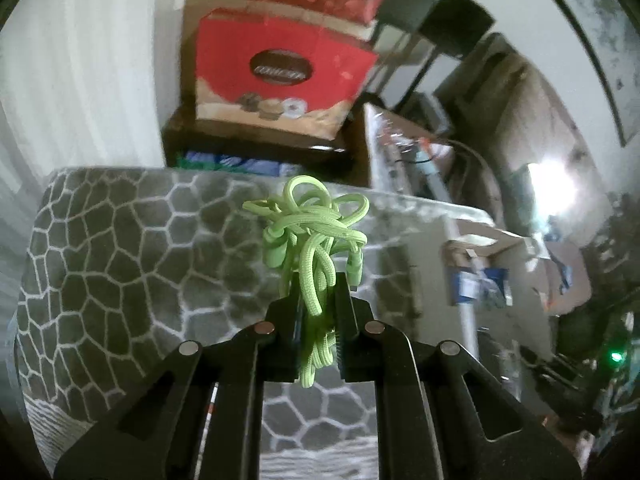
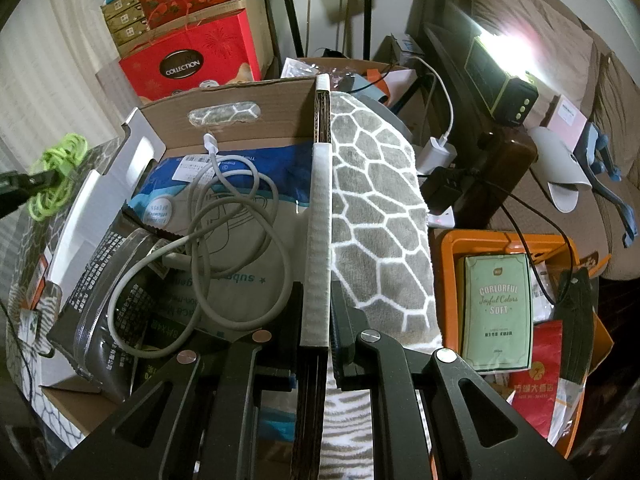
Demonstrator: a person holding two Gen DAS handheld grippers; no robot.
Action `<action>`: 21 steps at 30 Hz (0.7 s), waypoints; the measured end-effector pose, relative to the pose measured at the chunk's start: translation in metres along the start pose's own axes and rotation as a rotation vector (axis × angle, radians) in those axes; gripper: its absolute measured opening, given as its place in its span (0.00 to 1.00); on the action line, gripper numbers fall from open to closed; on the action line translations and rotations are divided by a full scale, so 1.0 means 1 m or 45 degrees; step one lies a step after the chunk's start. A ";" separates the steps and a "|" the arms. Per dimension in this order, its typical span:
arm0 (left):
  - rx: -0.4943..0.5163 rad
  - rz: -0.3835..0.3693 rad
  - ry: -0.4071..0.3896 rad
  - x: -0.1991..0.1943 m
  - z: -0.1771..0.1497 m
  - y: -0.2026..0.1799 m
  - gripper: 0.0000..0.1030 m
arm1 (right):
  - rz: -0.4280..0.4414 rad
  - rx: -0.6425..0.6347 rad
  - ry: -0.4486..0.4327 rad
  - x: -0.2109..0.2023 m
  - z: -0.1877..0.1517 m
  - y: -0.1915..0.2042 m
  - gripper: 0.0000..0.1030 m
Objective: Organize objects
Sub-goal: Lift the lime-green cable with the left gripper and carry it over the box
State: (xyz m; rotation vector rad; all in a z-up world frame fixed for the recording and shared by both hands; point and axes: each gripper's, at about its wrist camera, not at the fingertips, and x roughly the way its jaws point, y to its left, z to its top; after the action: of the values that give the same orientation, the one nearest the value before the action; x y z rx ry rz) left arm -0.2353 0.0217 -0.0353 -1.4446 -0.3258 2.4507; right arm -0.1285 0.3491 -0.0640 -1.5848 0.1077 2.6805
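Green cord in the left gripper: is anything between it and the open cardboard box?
Only the box's own near side. The green cord, clamped in the left gripper, hangs outside the white flap of the cardboard box. The box top is open, though a grey cable and packets already lie inside.

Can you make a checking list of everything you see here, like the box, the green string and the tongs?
Surface: grey blanket with white honeycomb lines.
Job's things: tangled green cord; open cardboard box holding packets.
Clutter: orange bin of packets, red gift box, slipper.
Grippers: left tongs shut on the green cord; right tongs shut on the box's side wall.
Cables: grey cable coiled inside the box; white charger; black wire.
Surroundings: white curtain, sofa.
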 end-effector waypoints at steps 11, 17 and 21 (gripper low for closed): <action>0.144 -0.155 -0.012 -0.021 -0.003 -0.077 0.11 | -0.001 -0.001 0.000 0.000 0.000 -0.001 0.10; 0.190 -0.168 0.033 0.002 -0.011 -0.111 0.11 | -0.001 0.000 0.000 0.000 0.000 0.000 0.10; 0.211 -0.179 0.061 0.018 -0.018 -0.128 0.11 | 0.000 0.001 0.000 0.000 0.000 0.000 0.10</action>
State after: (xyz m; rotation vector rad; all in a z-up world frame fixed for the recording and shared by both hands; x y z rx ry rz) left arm -0.2124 0.1485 -0.0163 -1.3606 -0.2017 2.2699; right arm -0.1282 0.3493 -0.0639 -1.5844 0.1083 2.6805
